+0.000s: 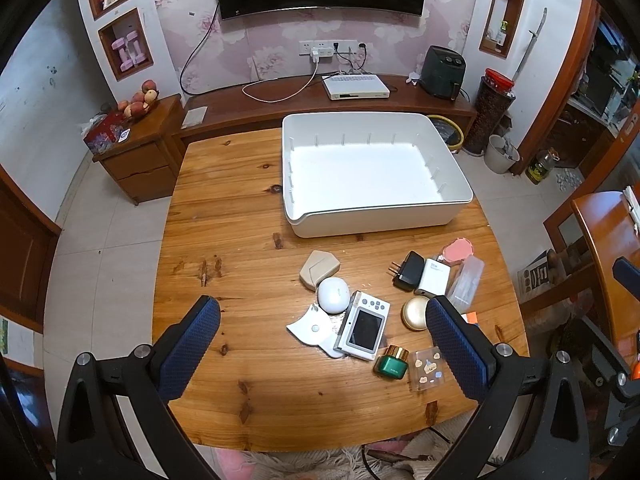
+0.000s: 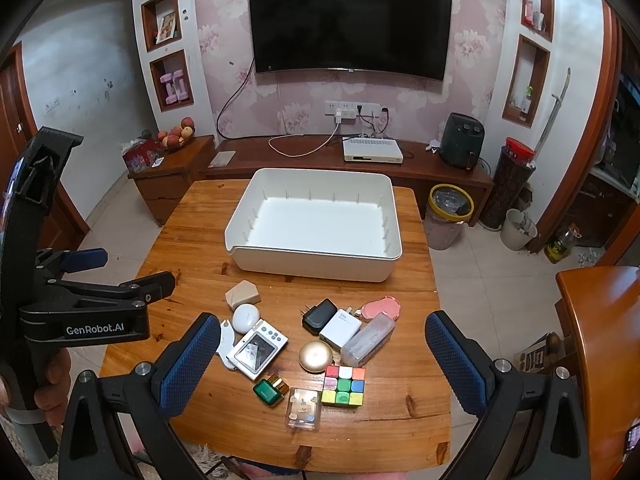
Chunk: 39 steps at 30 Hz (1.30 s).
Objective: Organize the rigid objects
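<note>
An empty white bin point(image 1: 404, 216) point(image 2: 316, 264) stands at the far side of the wooden table point(image 1: 224, 216) point(image 2: 192, 232). Small objects lie in front of it: a white camera point(image 1: 362, 330) point(image 2: 258, 348), a white dome point(image 1: 333, 295) point(image 2: 246, 317), a beige case point(image 1: 319, 269) point(image 2: 241, 294), a gold compact point(image 1: 416, 312) point(image 2: 315, 355), a green jar point(image 1: 391, 366) point(image 2: 269, 392), black and white chargers point(image 1: 410, 270) point(image 2: 340, 326), and a colour cube point(image 2: 344, 386). My left gripper point(image 1: 323, 322) and right gripper point(image 2: 323, 338) hang open and empty above the pile.
A clear plastic box point(image 2: 304, 408) point(image 1: 427, 370), a clear tube case point(image 2: 368, 338) and a pink item point(image 2: 380, 306) lie in the pile. The left gripper's body point(image 2: 84, 312) shows at left in the right wrist view. A bin point(image 2: 450, 216) stands on the floor right of the table.
</note>
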Tool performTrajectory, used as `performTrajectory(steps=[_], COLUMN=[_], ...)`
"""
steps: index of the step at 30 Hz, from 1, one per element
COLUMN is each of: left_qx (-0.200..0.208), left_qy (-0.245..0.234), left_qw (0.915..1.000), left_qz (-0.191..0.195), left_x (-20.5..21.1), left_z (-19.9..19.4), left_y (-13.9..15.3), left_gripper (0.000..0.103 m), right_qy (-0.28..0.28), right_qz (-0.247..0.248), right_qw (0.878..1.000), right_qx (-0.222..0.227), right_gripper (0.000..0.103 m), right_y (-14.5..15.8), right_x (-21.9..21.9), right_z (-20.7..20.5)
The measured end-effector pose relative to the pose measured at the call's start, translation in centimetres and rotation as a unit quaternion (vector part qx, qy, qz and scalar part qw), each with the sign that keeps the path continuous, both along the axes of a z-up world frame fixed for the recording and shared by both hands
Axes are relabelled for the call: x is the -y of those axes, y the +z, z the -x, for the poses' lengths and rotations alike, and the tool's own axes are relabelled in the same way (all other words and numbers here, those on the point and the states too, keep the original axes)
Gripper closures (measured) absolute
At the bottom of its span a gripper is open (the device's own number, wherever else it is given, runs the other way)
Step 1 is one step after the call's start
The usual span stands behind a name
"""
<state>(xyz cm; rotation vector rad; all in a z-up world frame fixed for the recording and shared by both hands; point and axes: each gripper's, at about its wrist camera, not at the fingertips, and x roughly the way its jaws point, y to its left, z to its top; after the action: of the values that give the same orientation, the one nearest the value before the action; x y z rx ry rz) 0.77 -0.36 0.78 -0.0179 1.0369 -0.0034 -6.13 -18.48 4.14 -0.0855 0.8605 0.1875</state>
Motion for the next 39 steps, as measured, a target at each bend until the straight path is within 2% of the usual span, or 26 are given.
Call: performTrajectory(steps=[19,26,33,39], left_qx=[-0.012,-0.033,-0.058,-0.096], left_qy=[-0.003,-0.002,-0.004,0.01], left_qw=[0.9999,0.9994,0.9983,0.9953], left_qz=[-0.001,-0.005,-0.01,-0.011], left_x=[0.6,0.2,-0.1,-0.6], left_z=[0.0,-0.5,-1.3,-2.5], left_y=[-0.9,-2.4,-4.3,-7.1], left_gripper=[0.001,0.001,0.001,0.001], right_qy=[-0.004,-0.006,-0.013,-0.034], right_qz=[0.0,0.003,-0.009,-0.017], right_qw=[1.0,0.999,0.997,0.992], right_qx=[-0.024,-0.039,-0.076,-0.123], right_gripper=[0.001,0.001,0.001,0.001], right_y=[-2.9,-4.4,-7.5,-11.9], right_x=[0.4,0.4,0.7,1.4], right_z=[0.1,0.1,-0.2,-0.7])
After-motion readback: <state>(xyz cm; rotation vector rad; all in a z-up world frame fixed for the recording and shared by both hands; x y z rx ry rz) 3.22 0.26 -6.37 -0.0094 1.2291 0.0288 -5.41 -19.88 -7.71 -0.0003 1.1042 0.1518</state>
